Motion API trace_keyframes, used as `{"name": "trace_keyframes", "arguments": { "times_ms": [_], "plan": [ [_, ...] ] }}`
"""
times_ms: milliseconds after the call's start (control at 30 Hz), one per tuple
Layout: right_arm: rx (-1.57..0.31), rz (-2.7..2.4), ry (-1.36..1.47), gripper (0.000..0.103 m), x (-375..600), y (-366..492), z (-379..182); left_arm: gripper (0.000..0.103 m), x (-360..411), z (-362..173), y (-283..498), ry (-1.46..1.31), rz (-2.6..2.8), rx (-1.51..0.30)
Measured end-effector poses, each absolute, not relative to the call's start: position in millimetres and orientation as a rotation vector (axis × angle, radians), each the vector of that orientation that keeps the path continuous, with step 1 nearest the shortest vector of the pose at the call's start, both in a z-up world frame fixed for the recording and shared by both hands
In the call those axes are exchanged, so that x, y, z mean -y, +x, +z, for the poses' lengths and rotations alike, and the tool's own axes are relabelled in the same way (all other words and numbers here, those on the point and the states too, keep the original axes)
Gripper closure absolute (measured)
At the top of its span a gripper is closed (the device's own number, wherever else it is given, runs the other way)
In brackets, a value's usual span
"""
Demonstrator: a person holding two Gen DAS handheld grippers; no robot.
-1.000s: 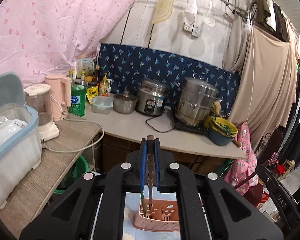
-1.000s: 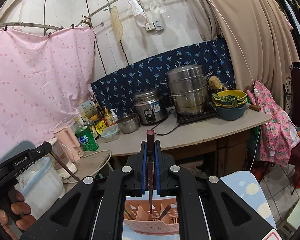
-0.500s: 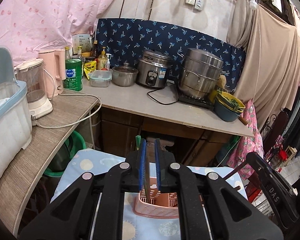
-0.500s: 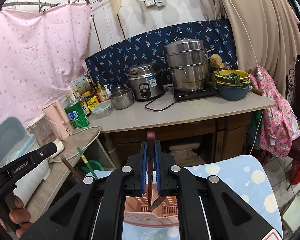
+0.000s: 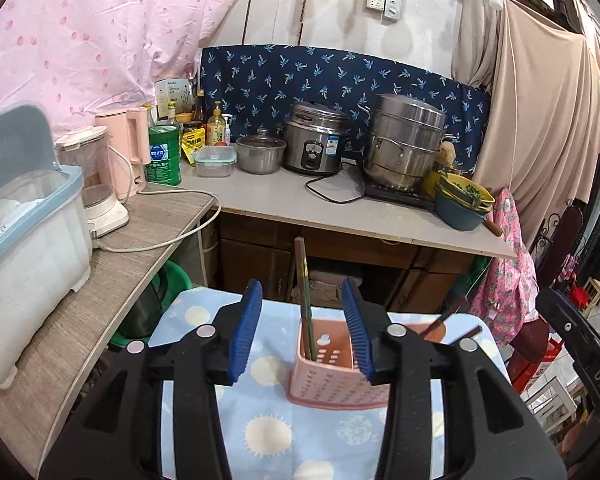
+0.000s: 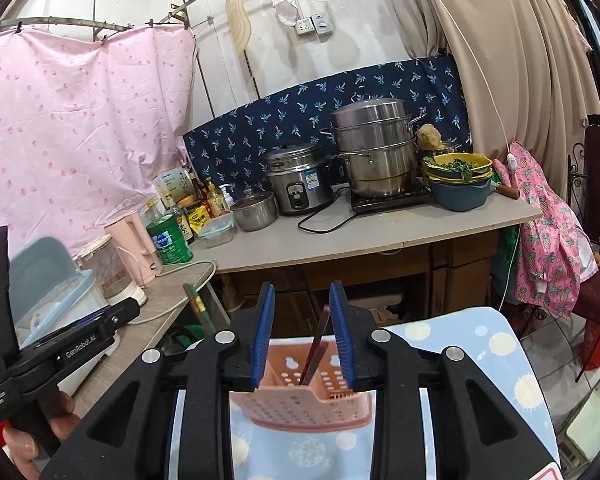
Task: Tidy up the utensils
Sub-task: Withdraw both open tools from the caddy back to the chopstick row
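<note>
We are seeing the pink utensil basket (image 5: 332,368) standing on the blue dotted cloth (image 5: 260,432) of the small table. One green-and-brown chopstick (image 5: 304,300) is leaning upright in its left compartment, and a dark red chopstick (image 6: 316,348) is leaning in a compartment seen from the right wrist. Half a second ago both grippers were pinching these sticks; now we are holding the left gripper (image 5: 302,336) with its fingers wide apart around the basket, the stick free between them. The right gripper (image 6: 302,332) is likewise spread, touching nothing. Behind, the counter (image 5: 340,208) is carrying a rice cooker (image 5: 314,144) and a steamer pot (image 5: 404,144).
</note>
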State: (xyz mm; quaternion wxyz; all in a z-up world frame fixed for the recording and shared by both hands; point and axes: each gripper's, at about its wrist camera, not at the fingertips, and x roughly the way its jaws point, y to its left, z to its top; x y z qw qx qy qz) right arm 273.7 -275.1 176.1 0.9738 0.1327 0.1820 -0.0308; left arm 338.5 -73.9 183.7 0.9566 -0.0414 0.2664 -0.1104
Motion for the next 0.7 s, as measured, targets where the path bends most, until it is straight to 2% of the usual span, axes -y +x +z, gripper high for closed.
{"name": "trace_keyframes", "arguments": {
  "times_ms": [100,700],
  "plan": [
    [-0.373,-0.069,0.245,0.068,270.4,248.8,169.9,0.058,71.1,180.6,317.2,-0.058,-0.222,-0.541],
    [-0.533,-0.088,0.183,0.067,236.1,104.4,95.5,0.055,46.3,114.8,180.6,0.077,-0.184,-0.646]
  ]
}}
